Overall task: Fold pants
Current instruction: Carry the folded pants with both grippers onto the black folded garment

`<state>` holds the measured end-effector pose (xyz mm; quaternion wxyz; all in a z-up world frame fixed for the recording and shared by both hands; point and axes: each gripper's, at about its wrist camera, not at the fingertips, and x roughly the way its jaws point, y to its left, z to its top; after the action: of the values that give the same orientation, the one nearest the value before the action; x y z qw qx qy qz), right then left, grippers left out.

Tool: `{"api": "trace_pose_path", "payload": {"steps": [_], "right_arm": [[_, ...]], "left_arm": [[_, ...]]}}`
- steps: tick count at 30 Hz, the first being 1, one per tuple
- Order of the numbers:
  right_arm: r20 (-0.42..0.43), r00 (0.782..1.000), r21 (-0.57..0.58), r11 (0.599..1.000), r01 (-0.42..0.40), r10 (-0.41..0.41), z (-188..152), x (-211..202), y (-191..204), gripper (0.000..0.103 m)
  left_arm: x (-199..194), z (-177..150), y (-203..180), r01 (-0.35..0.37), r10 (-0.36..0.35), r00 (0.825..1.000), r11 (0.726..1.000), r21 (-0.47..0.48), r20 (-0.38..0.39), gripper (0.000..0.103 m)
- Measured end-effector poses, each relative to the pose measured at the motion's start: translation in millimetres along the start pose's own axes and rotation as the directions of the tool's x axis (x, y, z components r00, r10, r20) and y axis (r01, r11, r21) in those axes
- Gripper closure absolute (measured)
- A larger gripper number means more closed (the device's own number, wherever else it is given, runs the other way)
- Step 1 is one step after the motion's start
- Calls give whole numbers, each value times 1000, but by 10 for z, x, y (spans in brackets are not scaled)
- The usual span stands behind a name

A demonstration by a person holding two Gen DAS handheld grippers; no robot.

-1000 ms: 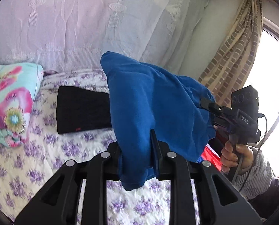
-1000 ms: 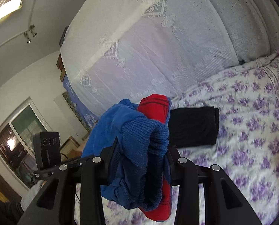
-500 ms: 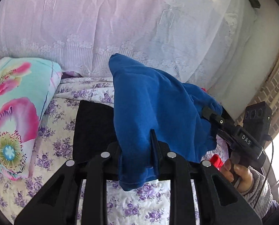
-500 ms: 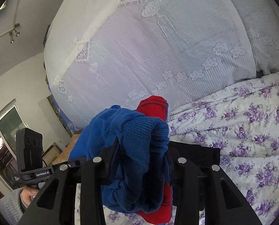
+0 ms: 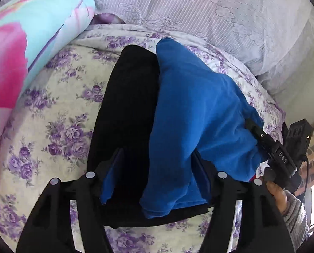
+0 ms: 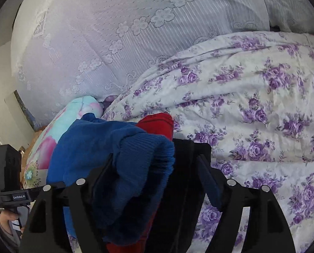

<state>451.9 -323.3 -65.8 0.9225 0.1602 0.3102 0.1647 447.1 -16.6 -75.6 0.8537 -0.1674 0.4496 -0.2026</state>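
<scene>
Both grippers have dropped toward the bed and their jaws have just been opening, so the folded blue pants (image 5: 190,113) now sit loose between spread fingers, mid-frame, on the black folded garment (image 5: 127,109). Left gripper (image 5: 157,172) and right gripper (image 6: 157,168) should back straight out so nothing snags. Floral bedspread (image 6: 262,109) all around.
</scene>
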Motion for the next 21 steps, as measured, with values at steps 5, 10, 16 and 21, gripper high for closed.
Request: {"api": "trace_pose_path", "payload": {"steps": [5,10,16,21], "right_arm": [[25,1000,-24,1000,5,-4,59,-108,52,19],[149,989,-9,1000,-21,22,228,-667,147,25],[102,989,-117,988,-100,112,374,-800,537,77],[36,999,-151,989,-13,18,334,-419,563,82]], "left_arm": [[-105,-22,-34,-18,17,999,1000,17,35,42],[-548,108,-276,-87,71,983,992,92,168,50],[-626,461,-623,-42,15,980,991,130,197,50],[-239,541,-724,-83,60,987,985,152,149,57]]}}
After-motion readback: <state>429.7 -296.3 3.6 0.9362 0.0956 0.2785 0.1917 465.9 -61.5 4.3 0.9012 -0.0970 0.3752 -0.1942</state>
